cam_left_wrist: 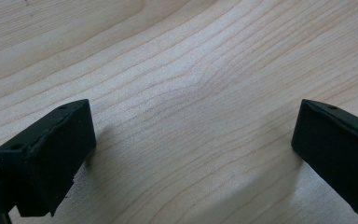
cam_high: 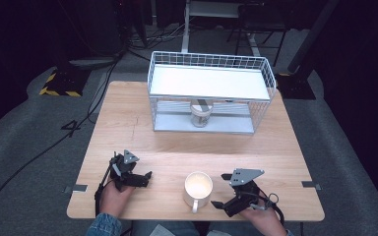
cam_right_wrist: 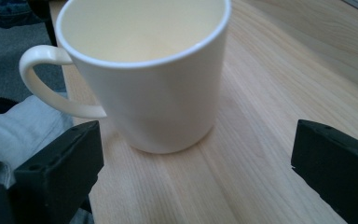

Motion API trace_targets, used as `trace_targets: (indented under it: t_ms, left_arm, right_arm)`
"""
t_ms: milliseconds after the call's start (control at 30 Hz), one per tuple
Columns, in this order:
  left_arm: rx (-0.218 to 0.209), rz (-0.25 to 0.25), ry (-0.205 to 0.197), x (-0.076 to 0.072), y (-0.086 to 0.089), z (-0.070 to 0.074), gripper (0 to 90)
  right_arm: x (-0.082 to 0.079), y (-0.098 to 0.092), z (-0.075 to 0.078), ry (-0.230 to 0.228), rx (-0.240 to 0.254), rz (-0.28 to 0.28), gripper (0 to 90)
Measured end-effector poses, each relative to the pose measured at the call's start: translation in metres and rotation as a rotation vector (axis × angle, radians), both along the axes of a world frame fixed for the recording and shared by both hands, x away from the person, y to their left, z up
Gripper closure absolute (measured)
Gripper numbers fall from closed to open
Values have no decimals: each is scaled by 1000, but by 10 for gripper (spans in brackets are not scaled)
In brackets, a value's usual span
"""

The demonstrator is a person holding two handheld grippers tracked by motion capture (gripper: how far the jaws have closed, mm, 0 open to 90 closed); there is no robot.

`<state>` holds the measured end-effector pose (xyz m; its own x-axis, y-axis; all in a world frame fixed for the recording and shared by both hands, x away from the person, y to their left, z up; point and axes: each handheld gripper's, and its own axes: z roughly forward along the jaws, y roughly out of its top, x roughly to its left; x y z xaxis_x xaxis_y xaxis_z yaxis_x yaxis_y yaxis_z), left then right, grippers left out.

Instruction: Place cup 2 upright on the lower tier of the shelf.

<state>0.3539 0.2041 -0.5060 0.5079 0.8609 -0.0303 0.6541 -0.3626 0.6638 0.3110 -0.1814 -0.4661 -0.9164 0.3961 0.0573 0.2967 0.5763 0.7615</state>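
Note:
A cream mug (cam_high: pixel 198 187) stands upright and empty near the table's front edge, its handle toward the person. In the right gripper view the mug (cam_right_wrist: pixel 154 79) sits just ahead of the two wide-apart jaws. My right gripper (cam_high: pixel 222 191) is open, just right of the mug and not touching it. My left gripper (cam_high: pixel 146 178) is open to the mug's left, jaws over bare wood (cam_left_wrist: pixel 191 107). A glass jar (cam_high: pixel 200 114) stands on the lower level of the white wire shelf (cam_high: pixel 211 93) at the back.
The wooden table (cam_high: pixel 142 132) ends close behind both hands. The wire shelf has a flat white upper deck (cam_high: pixel 206 81). Cables and stands lie on the dark floor beyond the table. A pale cloth (cam_right_wrist: pixel 14 130) shows below the table edge.

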Motion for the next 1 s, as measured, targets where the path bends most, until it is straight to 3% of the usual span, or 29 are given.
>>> trace_targets:
  t_ms: [133,500,733,1000]
  left_arm:
    - [0,9,-5,-1,-1,0,3]
    - [0,21,-3,-4,-1,0,3]
    - [-2,27,-3,-4,-2,0,3]
    - [-1,29,-2,-4,-2,0,2]
  right_arm:
    - [0,12,-5,4,-11,35,18]
    - [7,33,-13,-6,33,87,18]
    - [10,43,-19,-12,55,104,18]
    - [11,50,-29,-50,103,105,18]
